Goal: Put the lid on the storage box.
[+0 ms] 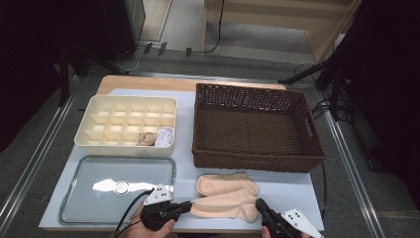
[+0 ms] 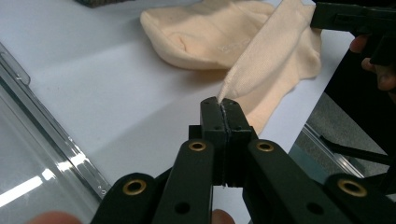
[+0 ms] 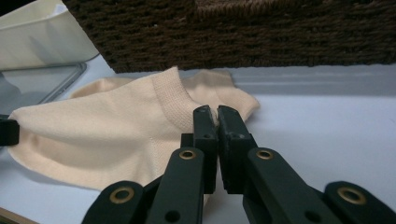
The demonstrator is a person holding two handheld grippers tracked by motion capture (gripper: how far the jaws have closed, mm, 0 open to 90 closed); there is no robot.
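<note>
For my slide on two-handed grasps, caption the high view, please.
Left gripper and right gripper pinch opposite ends of a peach sock in front of a wicker basket.

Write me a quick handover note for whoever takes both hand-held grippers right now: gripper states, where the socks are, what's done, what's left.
Left hand-held gripper: shut on one end of the top peach sock, pulling it taut.
Right hand-held gripper: shut on the same sock's cuff edge.
A second peach sock lies flat under it on the white table, in front of the wicker basket.
Done: two rolled socks, one tan, one white, sit in adjacent front compartments of the cream organizer; its clear lid lies in front of it.
Left, likely: roll this pair and place it in a free compartment.
</note>
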